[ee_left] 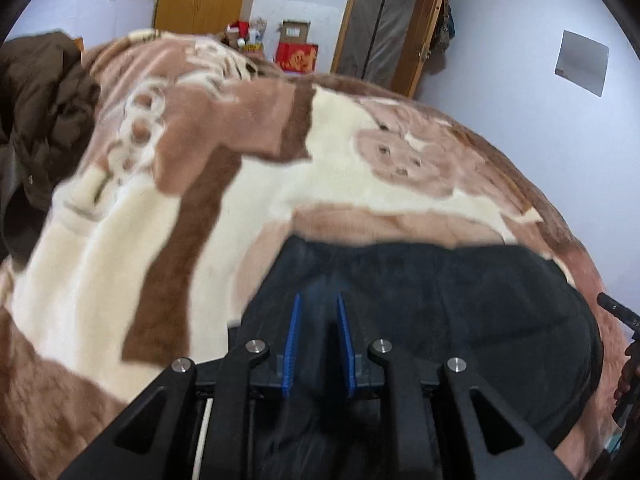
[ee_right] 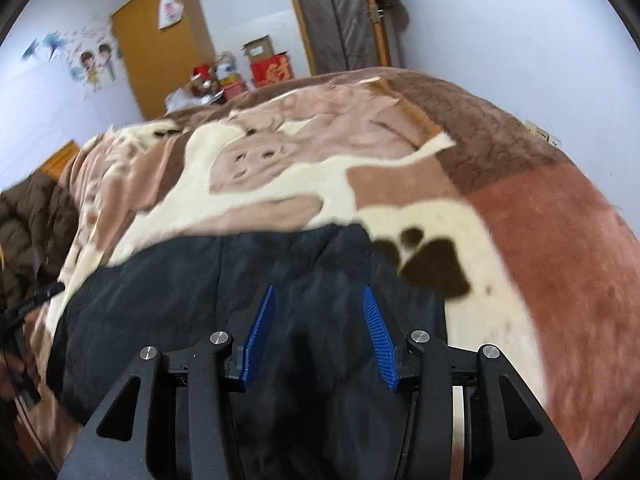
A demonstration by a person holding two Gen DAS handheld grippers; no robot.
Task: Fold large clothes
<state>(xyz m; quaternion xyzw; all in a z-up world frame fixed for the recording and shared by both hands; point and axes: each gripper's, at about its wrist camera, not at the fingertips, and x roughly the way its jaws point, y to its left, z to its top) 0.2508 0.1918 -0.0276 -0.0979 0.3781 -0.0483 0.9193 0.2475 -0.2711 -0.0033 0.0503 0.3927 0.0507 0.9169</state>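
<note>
A large black fabric garment [ee_left: 460,304] lies spread on a bed covered by a plush brown, tan and cream patterned blanket [ee_left: 120,240], at the blanket's near edge. The left gripper [ee_left: 318,300], with blue ribbed pads, sits low over the garment; its jaws stand close together with dark cloth running up between them, though blur hides whether the pads truly press on it. The right gripper [ee_right: 319,292] is above the same garment [ee_right: 160,300], its jaws clearly apart, with a fold of black fabric lying between them and not pinched. A dark brown padded jacket [ee_left: 40,112] is heaped at the blanket's far left side. Beyond the blanket stand a yellow-brown wooden wardrobe [ee_right: 160,40] and a red cardboard box [ee_left: 298,58].
</note>
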